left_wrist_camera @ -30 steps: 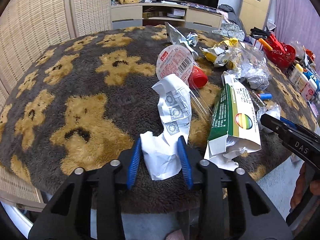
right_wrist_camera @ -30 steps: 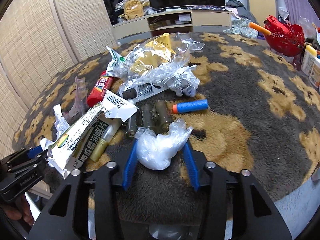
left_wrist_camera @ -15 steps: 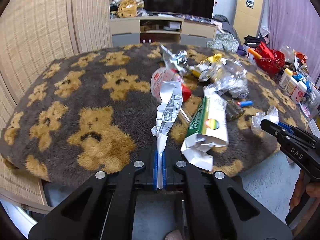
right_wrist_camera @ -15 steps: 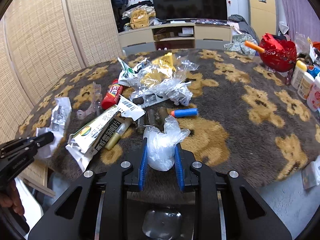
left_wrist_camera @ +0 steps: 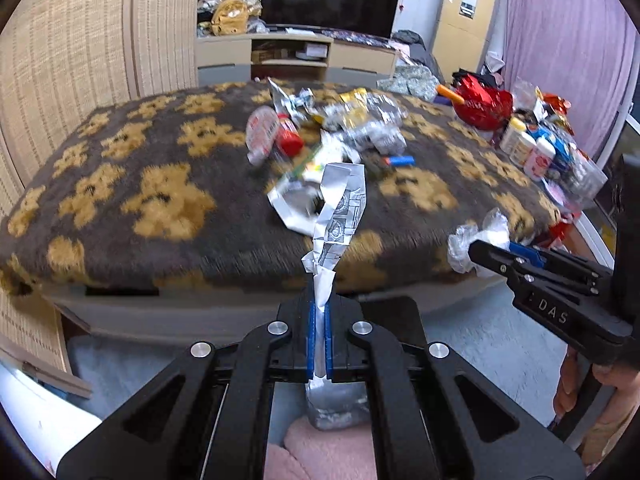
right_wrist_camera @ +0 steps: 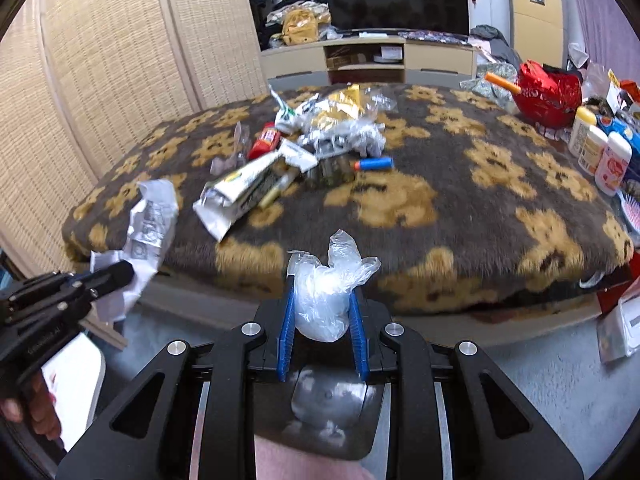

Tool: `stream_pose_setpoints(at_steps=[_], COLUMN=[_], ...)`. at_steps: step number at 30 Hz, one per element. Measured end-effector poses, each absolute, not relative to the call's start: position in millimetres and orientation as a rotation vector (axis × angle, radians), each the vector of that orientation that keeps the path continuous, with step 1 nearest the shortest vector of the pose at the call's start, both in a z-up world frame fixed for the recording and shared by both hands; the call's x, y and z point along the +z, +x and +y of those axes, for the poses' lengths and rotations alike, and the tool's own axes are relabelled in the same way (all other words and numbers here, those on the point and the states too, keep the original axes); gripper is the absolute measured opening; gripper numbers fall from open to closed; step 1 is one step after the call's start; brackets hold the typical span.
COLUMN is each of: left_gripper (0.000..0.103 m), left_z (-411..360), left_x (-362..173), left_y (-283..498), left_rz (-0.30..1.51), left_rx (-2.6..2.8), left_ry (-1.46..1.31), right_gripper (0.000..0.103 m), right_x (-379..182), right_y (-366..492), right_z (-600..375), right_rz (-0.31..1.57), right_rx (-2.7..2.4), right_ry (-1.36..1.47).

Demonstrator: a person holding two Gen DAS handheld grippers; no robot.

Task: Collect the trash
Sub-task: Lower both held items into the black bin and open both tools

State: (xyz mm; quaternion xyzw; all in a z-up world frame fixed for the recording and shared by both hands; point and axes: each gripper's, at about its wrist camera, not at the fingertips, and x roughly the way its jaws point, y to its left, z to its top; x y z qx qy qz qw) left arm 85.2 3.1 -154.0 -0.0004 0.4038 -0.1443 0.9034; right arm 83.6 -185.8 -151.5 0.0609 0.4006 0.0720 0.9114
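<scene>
My left gripper (left_wrist_camera: 318, 312) is shut on a crumpled white printed paper wrapper (left_wrist_camera: 340, 208), held off the near edge of the bear-patterned table (left_wrist_camera: 120, 184). The wrapper also shows in the right wrist view (right_wrist_camera: 150, 216), with the left gripper (right_wrist_camera: 120, 274) below it. My right gripper (right_wrist_camera: 322, 304) is shut on a crumpled clear plastic bag (right_wrist_camera: 326, 288), also held off the table's near edge. The bag (left_wrist_camera: 472, 240) and the right gripper (left_wrist_camera: 480, 250) show at the right of the left wrist view.
A litter pile lies mid-table: a green-and-white box (right_wrist_camera: 244, 188), foil and clear wrappers (right_wrist_camera: 336, 120), a red tube (right_wrist_camera: 264, 142), a blue foam dart (right_wrist_camera: 374, 164). Bottles (right_wrist_camera: 600, 148) and a red bowl (right_wrist_camera: 548, 94) stand at the right edge. Grey floor lies below.
Both grippers have closed on their trash and pulled back from the table, lifting the paper wrapper and the plastic bag clear of its edge.
</scene>
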Motion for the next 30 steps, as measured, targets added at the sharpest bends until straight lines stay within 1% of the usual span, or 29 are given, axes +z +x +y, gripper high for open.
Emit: stream_pose_setpoints(at_steps=[6,13,19,21,22,23,24,25,26,28,30], left_gripper=[0.002,0.002,0.003,0.007,0.012,0.025,0.035,0.038,0.040,0.043,0.050], left_z=[-5.0,-22.1,-34.4,-36.9,-37.7,-37.7,-38.0,-38.0,-37.9,-37.2,-35.9], left_x=[-203.2,-262.7,-294.7,-299.2,-300.5,-300.4,-300.3,-300.6,-300.4,-298.8,-294.2], left_y=[74.3,78.9,86.4,88.2,89.3,90.3,91.1,92.3,92.9,93.7,93.5], left_rz=[0.954,1.085,1.168,1.181,1.183,1.182,1.178,1.176,1.174,1.172,1.163], left_rx=[-0.324,-0.346,-0.372,-0.385,-0.387,-0.388,-0.388,-0.384,-0.379,-0.368,-0.355], left_ry=[-0.043,-0.041,-0.036,-0.042,-0.047,-0.049,-0.050,-0.049,-0.045,-0.035,-0.022], right_gripper=[0.027,0.027,0.028,0.029,0.032,0.036,0.040,0.051,0.055,0.057,0.063], right_x=[-191.0,-241.8,-270.6,-275.0,-277.2,-279.0,-280.2,-281.1,-280.5,-278.2,-274.5], right_y=[68.7,75.8,86.0,88.8,90.0,91.3,92.7,93.6,94.2,95.3,97.1], right_z=[-187.2,-185.7,-186.2,-186.1,-186.4,-186.5,-186.3,-185.9,-185.8,-187.9,-190.3], right_rz=[0.942,1.065,1.140,1.154,1.160,1.163,1.167,1.168,1.166,1.163,1.159], right_rx=[0.167,0.162,0.162,0.163,0.161,0.160,0.160,0.158,0.156,0.152,0.144], right_ry=[0.212,0.248,0.277,0.284,0.287,0.288,0.289,0.291,0.294,0.295,0.295])
